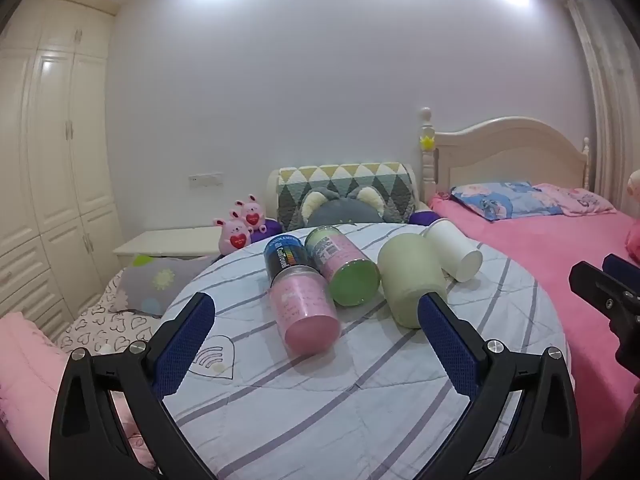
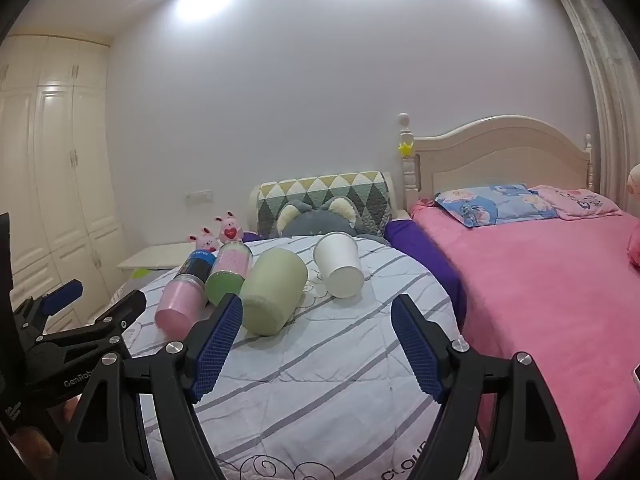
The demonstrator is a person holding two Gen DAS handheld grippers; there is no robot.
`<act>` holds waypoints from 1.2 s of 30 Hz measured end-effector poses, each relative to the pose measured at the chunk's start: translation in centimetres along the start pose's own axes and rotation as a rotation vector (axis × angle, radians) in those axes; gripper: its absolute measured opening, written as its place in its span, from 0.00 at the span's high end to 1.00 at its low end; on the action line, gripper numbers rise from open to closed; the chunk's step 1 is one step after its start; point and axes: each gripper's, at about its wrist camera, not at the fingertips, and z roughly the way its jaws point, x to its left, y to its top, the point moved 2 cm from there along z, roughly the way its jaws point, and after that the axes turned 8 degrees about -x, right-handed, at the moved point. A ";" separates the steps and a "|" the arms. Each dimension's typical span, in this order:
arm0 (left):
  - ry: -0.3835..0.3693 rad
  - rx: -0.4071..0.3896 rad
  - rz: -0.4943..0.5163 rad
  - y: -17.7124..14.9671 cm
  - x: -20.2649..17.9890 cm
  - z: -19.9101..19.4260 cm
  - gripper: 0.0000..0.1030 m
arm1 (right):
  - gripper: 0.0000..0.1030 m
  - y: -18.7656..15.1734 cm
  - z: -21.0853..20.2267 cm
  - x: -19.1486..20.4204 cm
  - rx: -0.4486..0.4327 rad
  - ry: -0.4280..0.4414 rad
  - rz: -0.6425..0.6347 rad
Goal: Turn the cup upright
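Note:
Several cups lie on their sides on a striped white quilt (image 1: pixel 320 392). A white paper cup (image 1: pixel 454 254) lies at the right, its base toward me; it also shows in the right wrist view (image 2: pixel 340 264). Next to it lies a pale green cup (image 1: pixel 410 280) (image 2: pixel 272 292). Further left lie a green-bottomed canister (image 1: pixel 342 270) (image 2: pixel 228 274), a pink-bottomed canister (image 1: pixel 304 312) (image 2: pixel 180 304) and a dark blue one (image 1: pixel 282 254) (image 2: pixel 198 264). My left gripper (image 1: pixel 316 320) is open and empty, short of the canisters. My right gripper (image 2: pixel 318 324) is open and empty, short of the pale green and white cups.
A pink bed (image 2: pixel 552 280) with pillows and a cream headboard (image 2: pixel 504 152) lies to the right. A patterned cushion (image 1: pixel 344 192), pink plush toys (image 1: pixel 240 228) and a white side table (image 1: pixel 168 240) stand behind the quilt. A wardrobe (image 1: pixel 52 160) fills the left wall.

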 end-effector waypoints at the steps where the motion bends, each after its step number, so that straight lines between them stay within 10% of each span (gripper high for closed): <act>1: -0.003 -0.001 -0.003 0.0 0.0 0.0 0.00 | 0.24 0.0 0.0 -0.1 -0.001 -0.001 0.001; 36: -0.027 -0.005 -0.035 0.1 0.1 -0.4 0.00 | 0.24 -0.8 0.2 -0.6 0.050 0.000 0.007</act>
